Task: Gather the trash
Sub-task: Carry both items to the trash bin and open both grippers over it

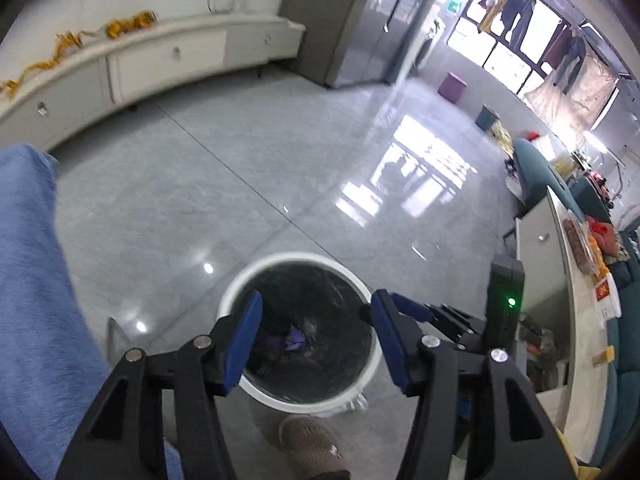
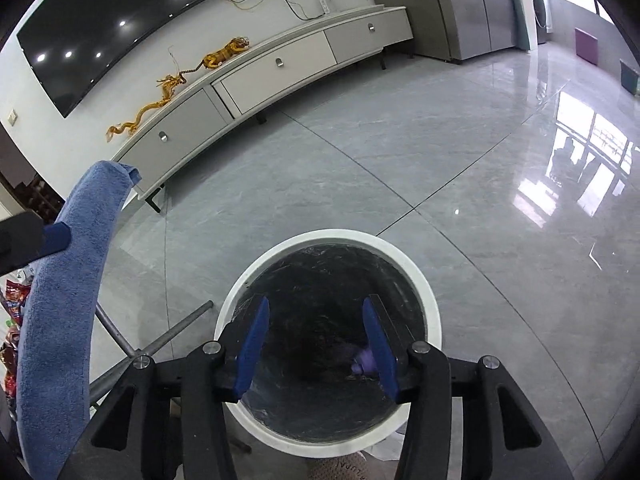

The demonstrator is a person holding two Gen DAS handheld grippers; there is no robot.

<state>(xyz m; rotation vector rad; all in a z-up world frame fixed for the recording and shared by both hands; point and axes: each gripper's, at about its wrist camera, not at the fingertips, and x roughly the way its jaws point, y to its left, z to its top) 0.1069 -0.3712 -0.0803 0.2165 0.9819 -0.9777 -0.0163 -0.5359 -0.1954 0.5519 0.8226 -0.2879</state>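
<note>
Purple trash [image 2: 365,360] lies in the bin [image 2: 432,312]; both grippers' fingers spread, empty.

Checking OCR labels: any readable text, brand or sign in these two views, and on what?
"ALUPA", upside down and partly cut off: on the slipper.
Green wall sign: too blurred to read.
Red-and-white pack on the counter: too small to read.
Snack packets: too blurred to read.

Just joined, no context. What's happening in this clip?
A person holds both grippers over a white trash bin lined with a black bag. The left gripper and the right gripper are both open and empty. Something purple lies at the bottom of the bin. A blue towel hangs to the left.
</note>
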